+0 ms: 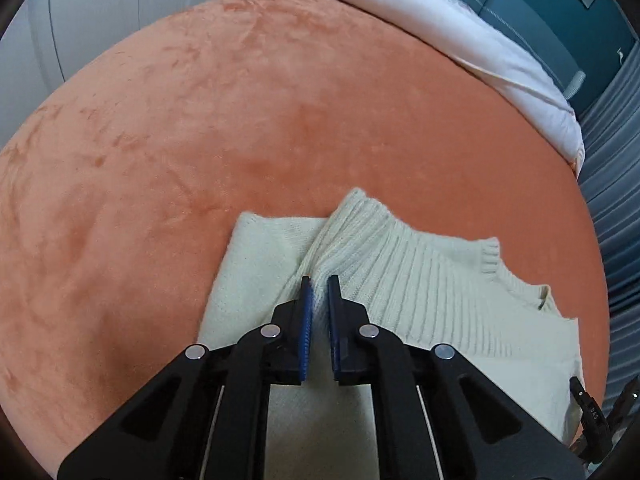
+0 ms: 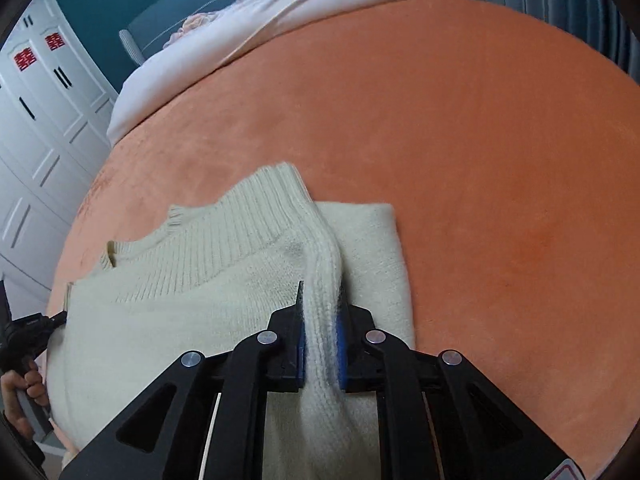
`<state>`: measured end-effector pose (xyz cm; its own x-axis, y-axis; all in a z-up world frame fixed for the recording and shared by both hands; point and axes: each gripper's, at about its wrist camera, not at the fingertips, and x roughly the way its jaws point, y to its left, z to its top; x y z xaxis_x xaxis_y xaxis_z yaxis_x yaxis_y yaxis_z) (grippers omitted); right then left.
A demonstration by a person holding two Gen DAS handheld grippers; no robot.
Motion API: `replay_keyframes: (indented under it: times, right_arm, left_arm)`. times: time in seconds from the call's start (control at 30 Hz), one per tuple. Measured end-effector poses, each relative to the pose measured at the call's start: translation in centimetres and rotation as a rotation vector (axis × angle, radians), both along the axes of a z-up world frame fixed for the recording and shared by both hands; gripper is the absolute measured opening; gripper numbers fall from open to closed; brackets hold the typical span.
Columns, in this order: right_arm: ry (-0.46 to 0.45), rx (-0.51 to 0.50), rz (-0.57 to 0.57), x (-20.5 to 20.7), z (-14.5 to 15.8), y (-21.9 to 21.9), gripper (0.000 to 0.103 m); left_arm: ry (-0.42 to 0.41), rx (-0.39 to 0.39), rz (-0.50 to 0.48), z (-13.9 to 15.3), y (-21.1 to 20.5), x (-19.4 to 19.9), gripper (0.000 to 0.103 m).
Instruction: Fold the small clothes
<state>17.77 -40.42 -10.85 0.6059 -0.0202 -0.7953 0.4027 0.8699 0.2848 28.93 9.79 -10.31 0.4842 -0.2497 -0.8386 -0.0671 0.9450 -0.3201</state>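
A: Status?

B: Mid-fold, by the look of it. Cream knit sweater (image 1: pixel 420 280) flat on orange bed cover (image 1: pixel 240 120), ribbed part turned over the body. Both tongs on it, near the front edge.

A: Left tongs?

B: Left tongs (image 1: pixel 319 286) narrow, blue pads close, thin ridge of knit betw them. Prob pinched on sweater, pads seem to touch the fabric.

A: Right?

B: Right tongs (image 2: pixel 320 300) clamped on a thick bunched roll of sweater (image 2: pixel 180 280), fabric fills the gap betw pads. Firm hold, no doubt there.

A: Step?

B: Judging only: carrying a folded layer across, both grips on same raised crease. Fold not set yet, ridge stands up off the lower layer.

A: Next move needs?

B: Prob lay the held layer down even w/ the layer under it, edges lined up, then release. Needs both sides moved together, else knit skews. Soft bulky fabric, likely to sag or drag the lower layer on the plush cover.

A: Counts?

B: 1 sweater. 2 tongs. 1 bed cover. 1 pale quilt (image 2: pixel 280 4) bunched at far end of bed, well apart from the sweater. White wardrobe (image 2: pixel 36 120) w/ 2 red marks on the doors, right view. No other clothes seen.
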Motion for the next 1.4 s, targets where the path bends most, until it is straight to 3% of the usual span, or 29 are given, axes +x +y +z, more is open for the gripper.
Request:
replay_keyframes:
  times: [0.1, 0.17, 0.23, 0.33, 0.43, 0.5, 0.63, 0.77, 0.87, 0.93, 1.03, 1.13, 1.17, 1.2, 1.23, 1.3, 1.4]
  right_arm:
    - [-0.068, -0.085, 0.005, -2.6, 3.8, 1.4, 0.018]
    - [-0.11, -0.094, 0.035, -5.2, 5.7, 2.3, 0.019]
    - [-0.116, -0.082, 0.074, -8.0, 6.4, 4.0, 0.023]
    - [-0.097, -0.055, 0.14, -11.5, 5.7, 6.9, 0.023]
    - [-0.086, -0.021, 0.23, -13.3, 4.7, 11.3, 0.023]
    - [-0.091, 0.005, 0.298, -13.0, 4.4, 14.2, 0.023]
    - [-0.132, -0.01, 0.439, -9.9, 5.1, 19.5, 0.023]
    - [-0.11, -0.038, 0.485, -6.1, 3.6, 21.9, 0.022]
    - [-0.027, -0.07, 0.366, -5.5, 1.4, 19.0, 0.011]
    - [0.001, -0.041, 0.222, -7.1, 0.6, 14.3, 0.01]
    - [0.059, -0.02, 0.023, -10.7, -0.4, 7.0, 0.0]
    - [0.027, 0.098, -0.02, -12.7, 0.0, 3.6, 0.0]
    - [0.011, 0.072, -0.036, -13.0, 0.9, 3.8, 0.0]
    - [-0.008, 0.03, -0.043, -13.1, 2.0, 4.2, 0.011]
    - [-0.037, 0.003, -0.033, -13.0, 3.1, 4.6, 0.013]
    - [-0.073, -0.017, -0.006, -12.1, 4.4, 4.8, 0.013]
    - [-0.001, -0.07, 0.018, -9.2, 3.0, 4.0, 0.012]
  left_arm:
    - [-0.025, -0.069, 0.004, 2.6, 1.2, -2.0, 0.01]
    - [-0.075, -0.067, -0.006, 4.6, 2.0, -4.5, 0.013]
    - [-0.092, -0.047, -0.027, 6.0, 2.5, -7.9, 0.031]
    - [-0.053, -0.115, -0.016, 5.5, 3.2, -13.5, 0.045]
    - [0.02, -0.199, 0.007, 3.8, 2.7, -17.4, 0.045]
    - [0.016, -0.215, -0.013, 3.4, 0.8, -19.1, 0.044]
    - [-0.008, -0.152, -0.113, 3.7, -3.8, -18.7, 0.045]
    - [0.027, -0.013, -0.124, 1.6, -5.9, -17.0, 0.044]
    - [0.052, 0.014, -0.09, 0.4, -4.2, -17.3, 0.038]
    - [0.047, -0.009, -0.073, 0.0, -2.1, -18.1, 0.029]
    - [0.034, -0.044, -0.069, -0.9, -0.2, -18.7, 0.018]
    - [0.024, -0.013, -0.056, -0.8, -0.8, -18.8, 0.019]
    - [0.023, 0.008, -0.056, -0.6, -1.2, -18.8, 0.02]
    - [0.023, 0.022, -0.059, -0.4, -1.7, -18.8, 0.024]
    - [0.023, 0.024, -0.061, -0.2, -1.9, -18.9, 0.028]
    - [0.027, 0.034, -0.06, -0.2, -2.0, -19.0, 0.029]
    - [0.033, 0.044, -0.062, -0.2, -1.9, -18.8, 0.029]
